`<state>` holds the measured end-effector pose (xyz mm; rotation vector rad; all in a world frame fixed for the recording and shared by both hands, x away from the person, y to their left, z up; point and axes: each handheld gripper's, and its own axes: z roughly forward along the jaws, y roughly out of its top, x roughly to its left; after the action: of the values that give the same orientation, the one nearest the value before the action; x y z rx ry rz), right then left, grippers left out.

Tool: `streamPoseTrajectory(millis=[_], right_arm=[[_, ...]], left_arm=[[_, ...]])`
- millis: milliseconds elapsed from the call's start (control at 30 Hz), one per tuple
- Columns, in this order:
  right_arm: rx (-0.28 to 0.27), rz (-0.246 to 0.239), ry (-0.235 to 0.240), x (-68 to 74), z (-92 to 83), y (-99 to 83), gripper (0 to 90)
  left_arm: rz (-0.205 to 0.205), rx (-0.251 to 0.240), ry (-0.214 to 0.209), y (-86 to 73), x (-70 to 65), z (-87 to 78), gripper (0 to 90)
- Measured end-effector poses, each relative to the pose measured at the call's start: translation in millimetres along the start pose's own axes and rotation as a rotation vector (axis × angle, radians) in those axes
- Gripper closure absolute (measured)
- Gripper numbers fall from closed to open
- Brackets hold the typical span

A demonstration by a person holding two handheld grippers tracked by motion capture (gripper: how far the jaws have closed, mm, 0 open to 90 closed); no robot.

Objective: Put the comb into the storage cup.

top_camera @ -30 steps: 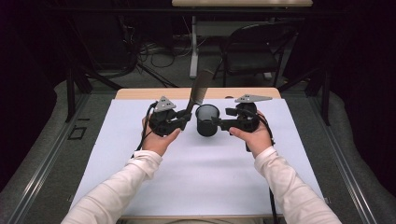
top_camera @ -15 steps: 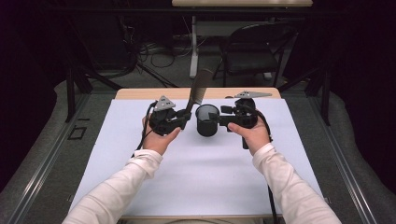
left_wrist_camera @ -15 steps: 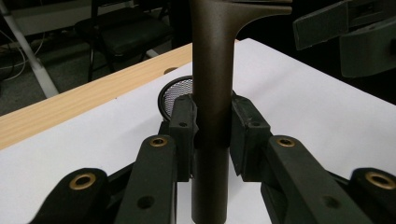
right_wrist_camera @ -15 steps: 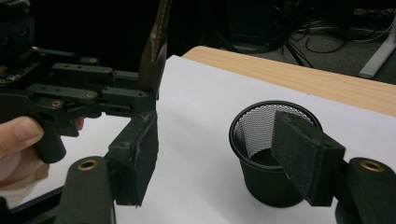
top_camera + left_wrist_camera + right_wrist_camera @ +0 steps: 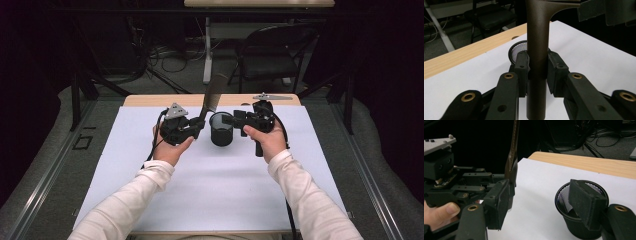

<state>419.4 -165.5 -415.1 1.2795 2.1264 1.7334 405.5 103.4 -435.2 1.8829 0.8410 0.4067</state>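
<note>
Between grippers: mesh cup (image 5: 221, 129), contents unseen; left gripper (image 5: 196, 127) clamps spatula (image 5: 536, 50); right gripper (image 5: 235, 120) jaws parted, closing.

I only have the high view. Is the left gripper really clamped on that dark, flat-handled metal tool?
Observer: Yes. In the left gripper view, the left gripper presses its pads on both sides of the dark brown metal tool, which stands upright.
Operator: Is the black cup solid?
Observer: No, the black round cup is wire mesh.
Operator: Has the right gripper got it?
Observer: Not yet. The right gripper is open, though its jaws have just been closing a little. One pad sits at the cup's rim, and the other is beside the tool.
</note>
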Motion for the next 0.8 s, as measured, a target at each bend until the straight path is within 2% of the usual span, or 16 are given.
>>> streamPoseTrajectory(millis=[167,367,600,800], right_arm=[[-0.02,0.005,0.014,-0.6,2.0,2.4,35.7],[-0.025,-0.037,-0.009,1.0,5.3,5.3,36.1],[-0.028,-0.042,-0.017,1.5,7.5,8.8,34.9],[-0.014,-0.016,-0.012,0.8,8.2,12.1,35.2]], left_arm=[[0.002,0.003,0.002,-1.0,0.5,0.5,72.6],[0.0,0.002,0.004,-1.2,1.0,0.1,72.6],[0.0,0.0,0.003,-2.5,0.5,0.9,72.6],[0.0,-0.002,0.002,-2.9,0.2,2.2,72.6]])
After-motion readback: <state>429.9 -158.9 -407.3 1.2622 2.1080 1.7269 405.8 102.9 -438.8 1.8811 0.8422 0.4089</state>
